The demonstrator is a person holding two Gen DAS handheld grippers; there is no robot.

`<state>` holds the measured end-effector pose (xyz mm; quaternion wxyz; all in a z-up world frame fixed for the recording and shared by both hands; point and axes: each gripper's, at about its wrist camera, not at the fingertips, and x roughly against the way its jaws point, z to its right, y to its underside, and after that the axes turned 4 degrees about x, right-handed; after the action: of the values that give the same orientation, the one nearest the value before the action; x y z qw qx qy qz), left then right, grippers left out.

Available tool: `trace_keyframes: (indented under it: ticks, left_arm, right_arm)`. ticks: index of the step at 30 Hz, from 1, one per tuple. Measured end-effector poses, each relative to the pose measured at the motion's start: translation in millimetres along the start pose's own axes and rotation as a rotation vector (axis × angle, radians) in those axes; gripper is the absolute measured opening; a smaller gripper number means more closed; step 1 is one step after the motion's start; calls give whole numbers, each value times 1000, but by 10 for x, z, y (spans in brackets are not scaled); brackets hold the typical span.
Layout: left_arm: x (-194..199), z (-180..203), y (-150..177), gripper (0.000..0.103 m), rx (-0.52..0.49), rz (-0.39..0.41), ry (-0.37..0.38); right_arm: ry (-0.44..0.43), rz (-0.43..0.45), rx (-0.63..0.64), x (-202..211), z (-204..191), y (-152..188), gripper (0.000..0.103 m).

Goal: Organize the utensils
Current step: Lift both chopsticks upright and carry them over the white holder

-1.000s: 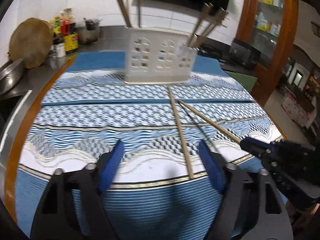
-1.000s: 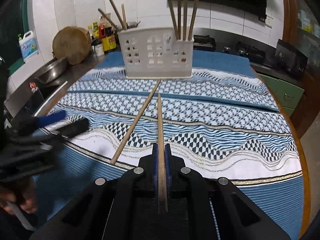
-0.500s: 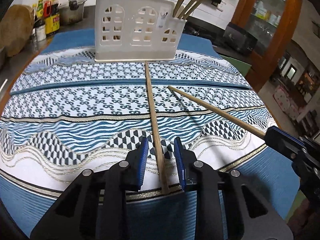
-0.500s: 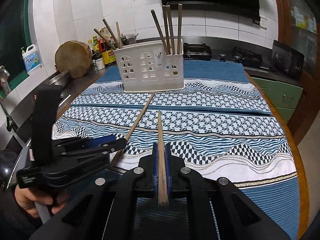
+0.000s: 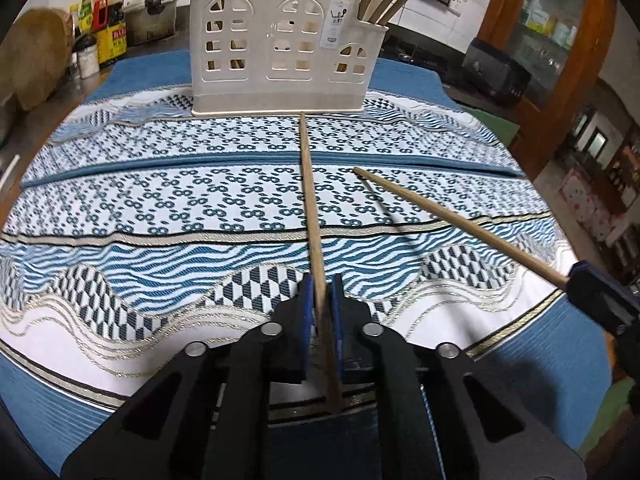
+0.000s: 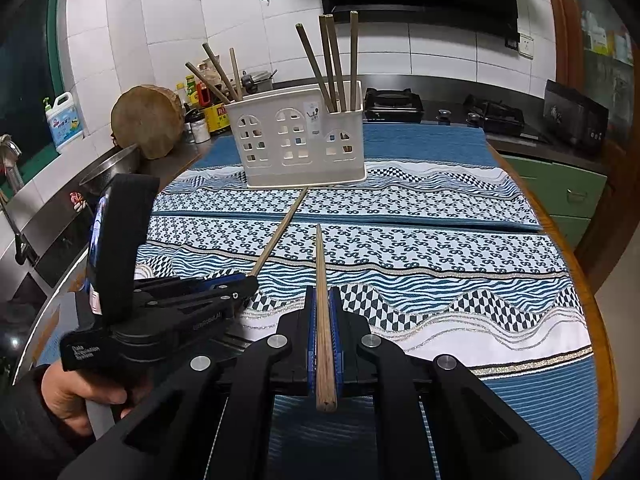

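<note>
A person's hand (image 6: 80, 394), at about eight o'clock in the right wrist view, grips the handle of the left claw (image 5: 320, 292), which tilts downward over the patterned tabletop (image 5: 160, 200). Its blue pads, which have just been closing, now press together on the near end of a wooden chopstick (image 5: 310, 200); the stick lies along the cloth toward twelve o'clock, its far tip just at the base of the white utensil holder (image 5: 280, 60). To the right, the right claw (image 6: 323, 304) also angles downward, its jaws clamped on a second chopstick (image 6: 322, 280), whose tip points forward toward the holder and hangs above the cloth. In the left wrist view that second stick runs in from four o'clock. More chopsticks (image 6: 336, 60) stand upright in the holder's right compartment, others (image 6: 218, 76) lean in its left one. The holder sits at the far side of the tabletop, well apart from both claws.
</note>
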<state>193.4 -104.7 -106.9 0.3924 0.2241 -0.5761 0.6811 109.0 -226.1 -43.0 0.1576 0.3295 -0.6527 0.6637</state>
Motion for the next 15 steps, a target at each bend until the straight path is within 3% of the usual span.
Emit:
trace_keyframes:
  ticks: [8, 15]
  left_arm:
    - [60, -2, 2, 6, -12, 1, 0]
    - [274, -53, -26, 5, -18, 55, 25]
  right_arm:
    - [11, 23, 9, 99, 26, -67, 7]
    - [15, 49, 18, 197, 44, -193, 7]
